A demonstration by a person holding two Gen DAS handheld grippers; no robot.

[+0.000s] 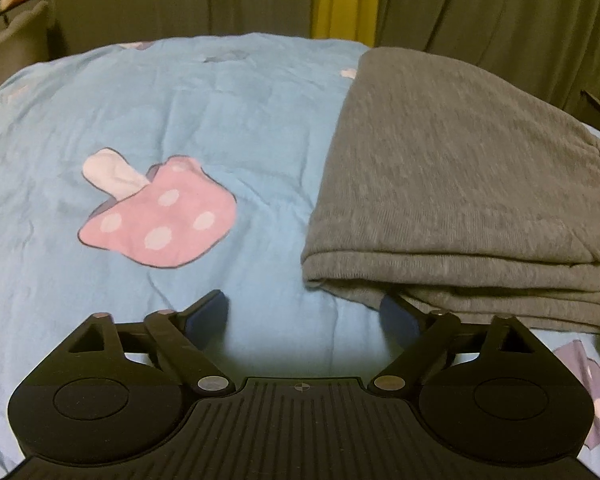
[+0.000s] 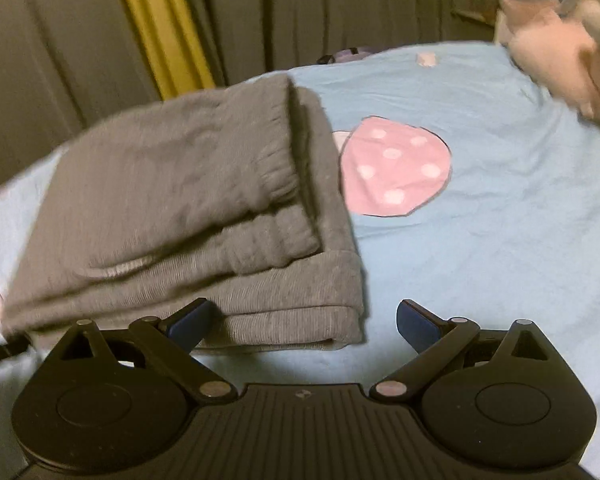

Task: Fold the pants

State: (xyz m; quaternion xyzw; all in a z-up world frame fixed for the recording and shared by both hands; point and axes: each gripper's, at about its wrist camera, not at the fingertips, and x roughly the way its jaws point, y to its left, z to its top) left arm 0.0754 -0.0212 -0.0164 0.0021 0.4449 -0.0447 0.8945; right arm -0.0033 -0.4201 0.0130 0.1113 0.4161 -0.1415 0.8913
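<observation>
where pants point(image 1: 452, 184) end, bare bedspread point(image 1: 220, 92)

Ahead of your left gripper point(image 1: 302, 312), off its right finger, the pants point(image 1: 452, 184) are a soft grey knit, matt and finely ribbed. From your right gripper point(image 2: 302, 320) you see their ribbed, puckered waistband point(image 2: 276, 168) beyond the left finger. Under both lies a matt, lightly creased blue cotton bedsheet point(image 1: 220, 112) with a printed pink mushroom point(image 1: 160, 216). Your fingers point(image 1: 208, 312) are matt black plastic with dark blue pads and dull metal pivot pins point(image 1: 212, 383).
</observation>
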